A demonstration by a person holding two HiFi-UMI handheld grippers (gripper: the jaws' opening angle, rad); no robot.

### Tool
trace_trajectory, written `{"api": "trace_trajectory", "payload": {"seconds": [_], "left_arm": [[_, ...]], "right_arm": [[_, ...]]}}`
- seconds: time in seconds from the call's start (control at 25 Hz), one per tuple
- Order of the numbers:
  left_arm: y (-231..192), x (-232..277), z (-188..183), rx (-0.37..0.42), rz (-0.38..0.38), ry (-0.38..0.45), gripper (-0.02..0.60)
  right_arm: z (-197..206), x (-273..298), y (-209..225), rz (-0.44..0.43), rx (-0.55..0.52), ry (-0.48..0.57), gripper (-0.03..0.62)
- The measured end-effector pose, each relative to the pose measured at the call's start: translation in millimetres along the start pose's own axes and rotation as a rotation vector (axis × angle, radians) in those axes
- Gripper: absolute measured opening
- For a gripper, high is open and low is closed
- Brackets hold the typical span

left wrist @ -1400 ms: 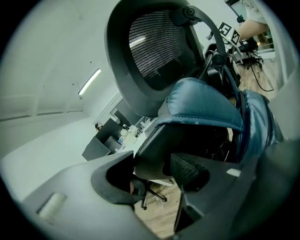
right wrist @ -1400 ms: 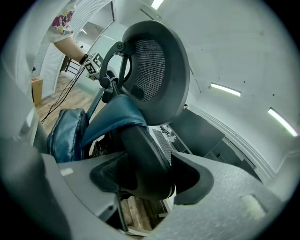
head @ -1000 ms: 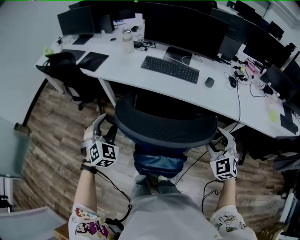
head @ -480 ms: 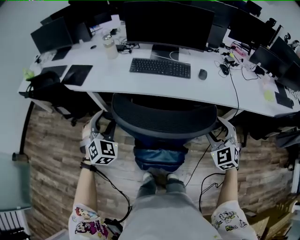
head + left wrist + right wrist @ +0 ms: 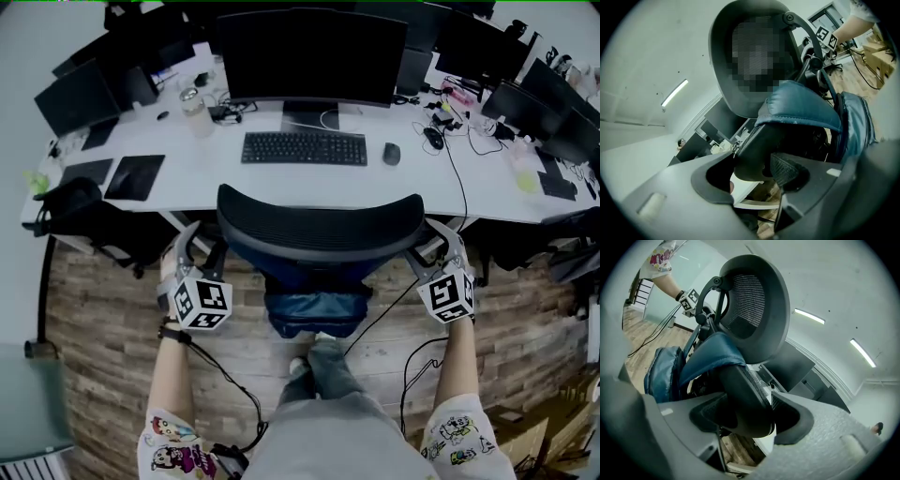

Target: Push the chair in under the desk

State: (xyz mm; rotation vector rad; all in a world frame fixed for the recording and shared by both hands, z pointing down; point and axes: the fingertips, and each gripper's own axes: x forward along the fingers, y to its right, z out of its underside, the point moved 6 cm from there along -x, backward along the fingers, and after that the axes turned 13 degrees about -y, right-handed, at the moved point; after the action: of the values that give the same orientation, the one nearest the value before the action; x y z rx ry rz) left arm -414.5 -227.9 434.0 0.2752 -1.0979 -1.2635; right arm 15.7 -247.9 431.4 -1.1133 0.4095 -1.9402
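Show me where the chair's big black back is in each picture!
Head view: chair back in the middle, just in front of the desk.
Left gripper view: chair back at top middle, above the left armrest.
Right gripper view: chair back at top middle, above the right armrest.
Shared landmark: the blue cushion below the back.

Short white sleeves [image 5: 176, 448], printed with colourful cartoon figures; grey trousers [image 5: 319, 433]; dark wrist strap [image 5: 172, 333] on left; left gripper [image 5: 193, 246] and right gripper [image 5: 439, 242] pale grey, each bearing a white marker cube [image 5: 203, 302] with black squares; thin black cable [image 5: 225, 377] trailing from each.
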Motion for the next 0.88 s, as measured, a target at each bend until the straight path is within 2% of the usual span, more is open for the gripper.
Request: {"api": "trace_trajectory", "payload": {"seconds": [0.44,0.88], "left_arm": [[-18.5,42.3,-23.3,-0.001,-0.007,-0.036,0.255],[-26.2,65.0,-32.8,0.012,-0.011,-0.051,0.255]], "right_arm": [[-7.1,38.2,32.6,0.015,0.001,0.004,0.275],[-9.6,59.1,46.0,0.021,-0.001,0.009,0.275]]}}
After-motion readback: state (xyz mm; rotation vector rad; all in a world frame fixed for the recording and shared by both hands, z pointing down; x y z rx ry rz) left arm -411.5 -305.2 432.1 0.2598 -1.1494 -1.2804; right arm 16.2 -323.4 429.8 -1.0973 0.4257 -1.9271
